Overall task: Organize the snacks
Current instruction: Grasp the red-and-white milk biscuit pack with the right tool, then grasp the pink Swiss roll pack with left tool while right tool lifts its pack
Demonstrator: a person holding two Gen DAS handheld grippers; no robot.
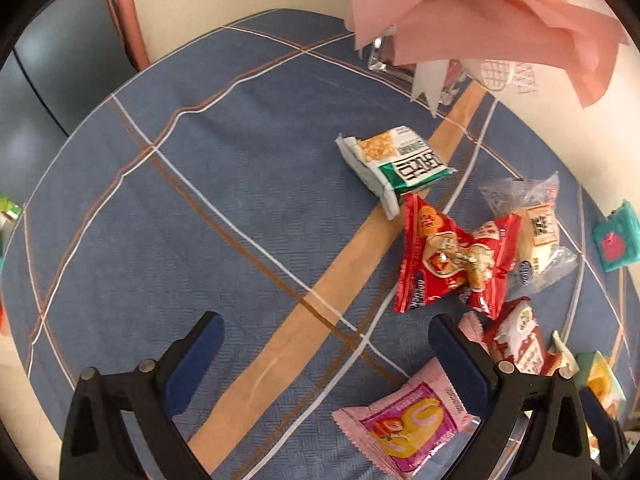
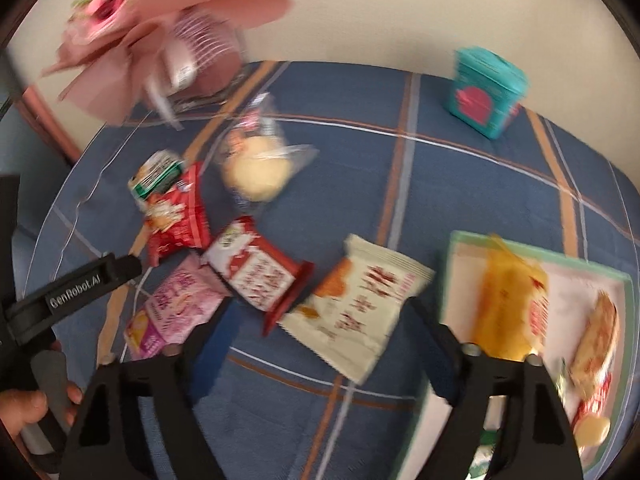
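Six loose snack packets on blue checked tablecloth point(image 2: 460, 184): green-white point(image 1: 394, 162), red point(image 1: 448, 258), clear bun bag point(image 2: 256, 160), red-white point(image 2: 256, 274), pink point(image 2: 176, 308), cream point(image 2: 360, 304).

Left gripper point(image 1: 326, 354) wide apart, holding nothing, over bare cloth.

Right gripper point(image 2: 316, 326) wide apart, around cream packet, contact unclear.

Only in right view: green-rimmed tray point(image 2: 624, 308) holding yellow packet point(image 2: 510, 300), hand point(image 2: 24, 412) on left gripper.

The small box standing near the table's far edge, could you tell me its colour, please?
Teal, with a red-pink shape on its front; the small box shows best in the right wrist view.
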